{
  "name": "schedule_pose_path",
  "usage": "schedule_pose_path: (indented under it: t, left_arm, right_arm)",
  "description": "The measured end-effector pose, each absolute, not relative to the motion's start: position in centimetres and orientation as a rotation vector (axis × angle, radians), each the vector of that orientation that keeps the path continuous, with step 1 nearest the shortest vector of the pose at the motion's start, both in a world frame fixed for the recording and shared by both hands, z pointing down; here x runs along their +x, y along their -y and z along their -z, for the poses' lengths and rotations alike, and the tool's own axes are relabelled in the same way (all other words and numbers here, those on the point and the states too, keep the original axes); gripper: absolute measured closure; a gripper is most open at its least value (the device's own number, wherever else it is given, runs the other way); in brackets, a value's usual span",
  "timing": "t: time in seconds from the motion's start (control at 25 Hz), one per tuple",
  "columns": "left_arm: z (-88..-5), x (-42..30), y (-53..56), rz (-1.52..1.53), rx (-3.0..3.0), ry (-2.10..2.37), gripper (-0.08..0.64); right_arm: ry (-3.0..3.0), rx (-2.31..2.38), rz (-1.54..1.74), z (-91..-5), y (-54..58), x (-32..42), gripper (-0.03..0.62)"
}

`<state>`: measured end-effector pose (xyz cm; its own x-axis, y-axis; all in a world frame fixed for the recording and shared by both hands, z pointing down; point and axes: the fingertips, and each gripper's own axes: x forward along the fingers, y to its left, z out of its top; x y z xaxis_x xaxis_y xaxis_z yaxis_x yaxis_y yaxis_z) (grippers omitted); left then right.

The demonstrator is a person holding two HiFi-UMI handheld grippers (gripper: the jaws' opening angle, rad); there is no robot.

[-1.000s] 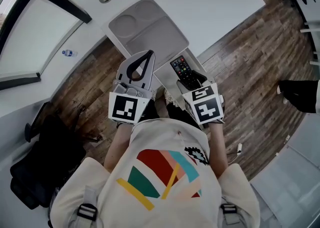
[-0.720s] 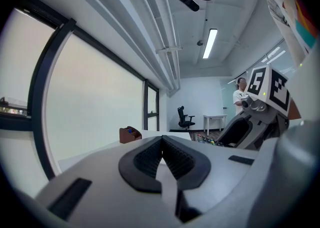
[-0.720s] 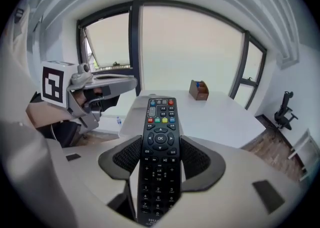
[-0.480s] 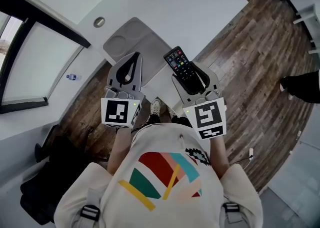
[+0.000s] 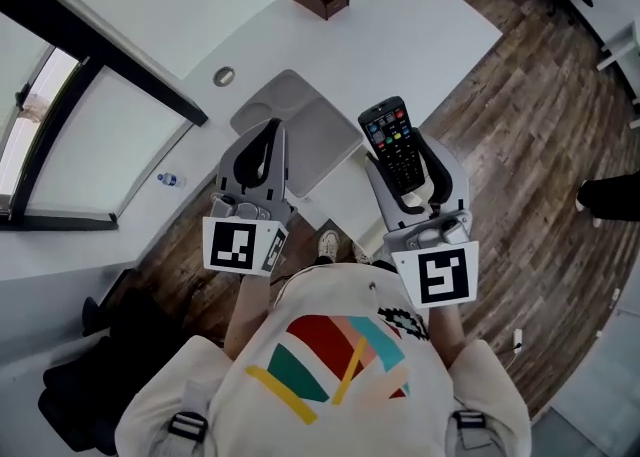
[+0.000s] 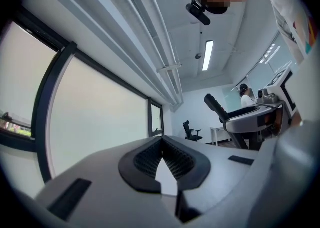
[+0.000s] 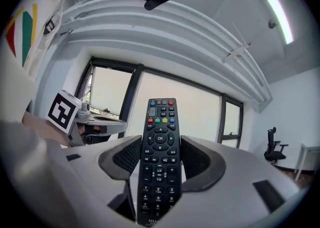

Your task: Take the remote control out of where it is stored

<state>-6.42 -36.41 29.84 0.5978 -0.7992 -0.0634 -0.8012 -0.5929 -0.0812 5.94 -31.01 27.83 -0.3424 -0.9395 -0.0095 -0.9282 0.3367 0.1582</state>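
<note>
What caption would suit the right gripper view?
Right gripper clamps a slim black plastic remote control with coloured buttons before large windows.
</note>
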Motion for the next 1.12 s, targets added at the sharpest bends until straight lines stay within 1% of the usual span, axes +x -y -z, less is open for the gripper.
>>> schedule_pose_path:
  t: [0.32, 1.12]
  left_arm:
    - [-27.4, -6.9, 35.1, -0.077, -2.658, -1.372, 0.551]
    - [-27.2, -8.7, 34.5, -0.099, -2.638, -1.406, 0.551]
  right_arm:
    - [2.580, 1.726, 0.139, -27.7, 30.9, 6.0, 0.345]
    - [2.510, 1.705, 0.150, -29.2, 30.6, 5.5, 0.345]
